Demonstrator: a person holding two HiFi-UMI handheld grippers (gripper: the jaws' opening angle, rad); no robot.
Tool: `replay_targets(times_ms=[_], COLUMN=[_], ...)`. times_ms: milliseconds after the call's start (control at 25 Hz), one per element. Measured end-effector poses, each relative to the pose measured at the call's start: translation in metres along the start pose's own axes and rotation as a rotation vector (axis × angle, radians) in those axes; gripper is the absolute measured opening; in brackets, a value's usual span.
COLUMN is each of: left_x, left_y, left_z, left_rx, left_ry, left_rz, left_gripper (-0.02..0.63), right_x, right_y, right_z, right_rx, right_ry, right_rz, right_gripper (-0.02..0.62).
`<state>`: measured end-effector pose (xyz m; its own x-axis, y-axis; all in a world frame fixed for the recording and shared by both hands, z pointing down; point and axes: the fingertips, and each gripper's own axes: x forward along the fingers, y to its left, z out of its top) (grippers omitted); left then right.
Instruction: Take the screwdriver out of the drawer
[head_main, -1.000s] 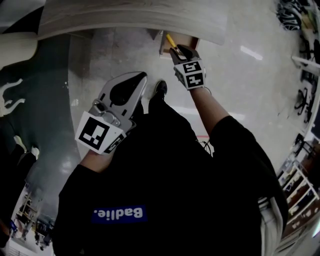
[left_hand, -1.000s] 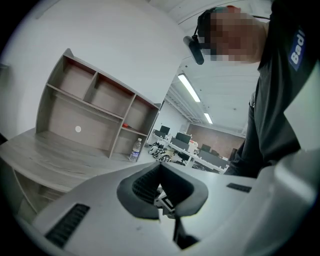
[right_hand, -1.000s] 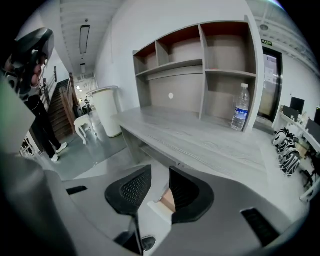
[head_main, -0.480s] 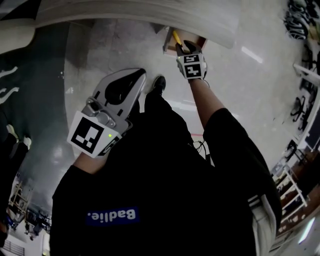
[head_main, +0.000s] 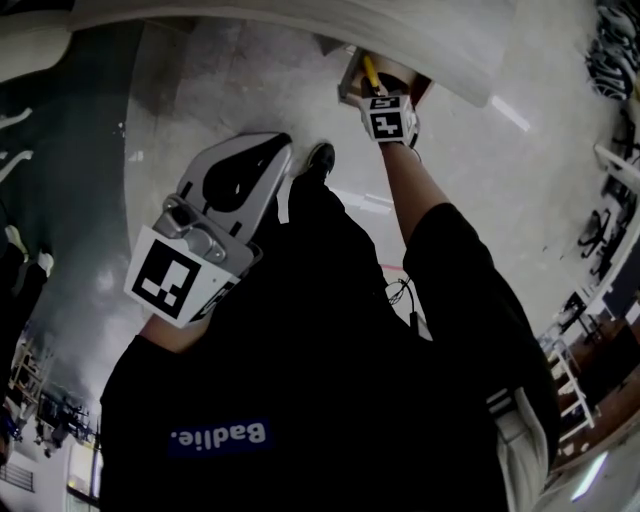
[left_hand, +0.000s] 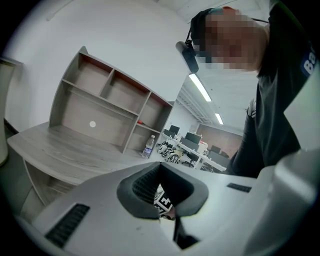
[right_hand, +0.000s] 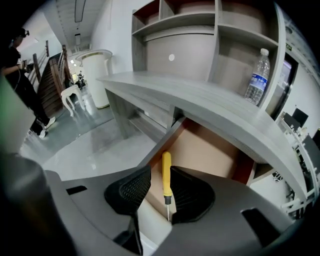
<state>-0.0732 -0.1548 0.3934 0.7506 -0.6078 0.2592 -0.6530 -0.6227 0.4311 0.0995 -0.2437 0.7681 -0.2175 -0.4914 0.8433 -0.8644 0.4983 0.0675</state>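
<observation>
The right claw (right_hand: 158, 182) has just been opening. Its black ribbed pads stand apart with the yellow-handled screwdriver (right_hand: 166, 172) between them, unclamped, lying in the open brown-lined drawer (right_hand: 210, 150) under the grey wooden table (right_hand: 165, 90). The left claw (left_hand: 159, 169) is closed and empty. Only the right gripper view shows the clear plastic water bottle (right_hand: 258, 75). Only the head view shows the shirt's blue patch (head_main: 218, 436), which reads "Badlie."

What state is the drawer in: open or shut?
Open. The drawer is pulled out from under the desk, its brown floor exposed, with the yellow screwdriver lying inside.
</observation>
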Motion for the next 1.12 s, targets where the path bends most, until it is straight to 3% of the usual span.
replay_targets(times_ms=[400, 640, 880, 1120], left_x=[0.002, 0.001, 0.005, 0.008], left_y=[0.018, 0.012, 0.028, 0.025], left_z=[-0.021, -0.010, -0.034, -0.039], left_rx=[-0.023, -0.024, -0.036, -0.039], left_ry=[0.021, 0.030, 0.044, 0.046], left_rz=[0.041, 0.052, 0.057, 0.061], left_gripper=[-0.005, -0.005, -0.005, -0.005], right_x=[0.040, 0.038, 0.067, 0.069], right_y=[-0.009, -0.011, -0.010, -0.017], right_z=[-0.020, -0.017, -0.030, -0.034], right_rx=[-0.062, -0.068, -0.095, -0.113], right_ry=[0.054, 0.076, 0.106, 0.115], right_rz=[-0.040, -0.035, -0.044, -0.058], right_gripper=[0.140, 0.140, 0.140, 0.098])
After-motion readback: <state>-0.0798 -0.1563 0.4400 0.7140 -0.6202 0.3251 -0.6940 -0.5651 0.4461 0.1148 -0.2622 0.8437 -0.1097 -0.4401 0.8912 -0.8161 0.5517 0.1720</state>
